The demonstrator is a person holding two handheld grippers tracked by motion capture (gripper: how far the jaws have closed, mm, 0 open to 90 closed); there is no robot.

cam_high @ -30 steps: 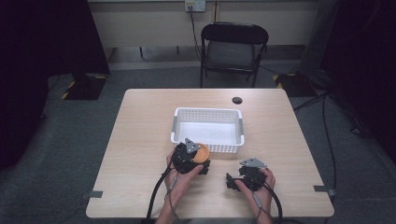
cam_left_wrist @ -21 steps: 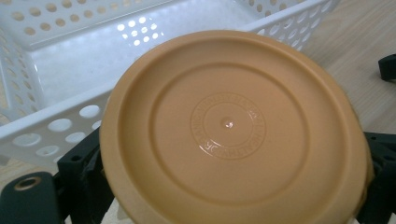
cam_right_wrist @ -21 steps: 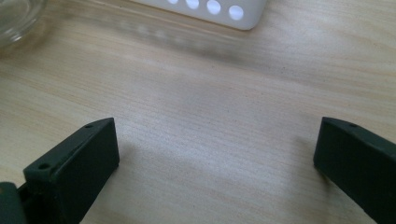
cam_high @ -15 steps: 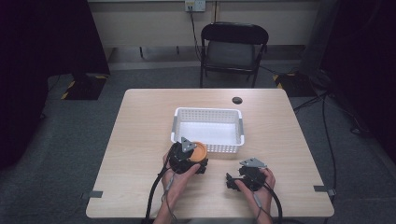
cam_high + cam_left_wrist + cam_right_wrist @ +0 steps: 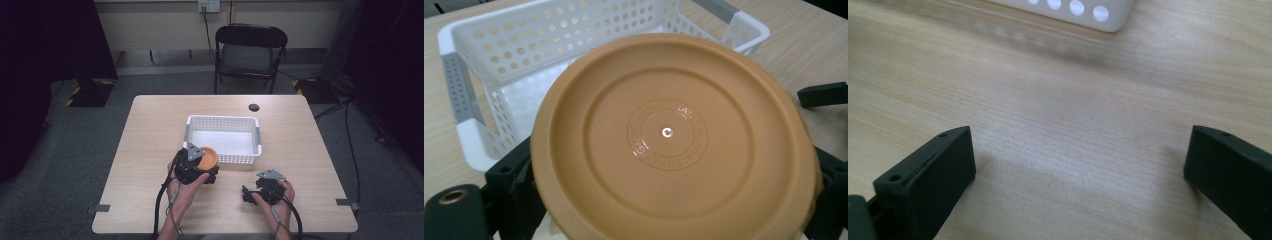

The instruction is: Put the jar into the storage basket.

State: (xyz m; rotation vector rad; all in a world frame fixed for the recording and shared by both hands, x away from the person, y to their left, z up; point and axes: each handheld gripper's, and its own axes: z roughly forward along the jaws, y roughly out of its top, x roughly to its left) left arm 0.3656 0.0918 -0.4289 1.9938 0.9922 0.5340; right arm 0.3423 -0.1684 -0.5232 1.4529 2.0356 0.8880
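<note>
Wooden counter (image 5: 150,150) carries a white perforated basket (image 5: 223,140) at its middle, with a small dark disc (image 5: 254,107) lying well apart at the basket's one o'clock. At the basket's seven o'clock the left gripper (image 5: 196,167) has its fingers clenched on an orange round lid (image 5: 674,140), which hangs tilted just beside the basket's near wall, its underside with the embossed ring facing the left gripper view. Over at the basket's five o'clock the right gripper (image 5: 248,194) sits low over bare wood, its fingers (image 5: 928,180) spread wide and grasping nothing.
</note>
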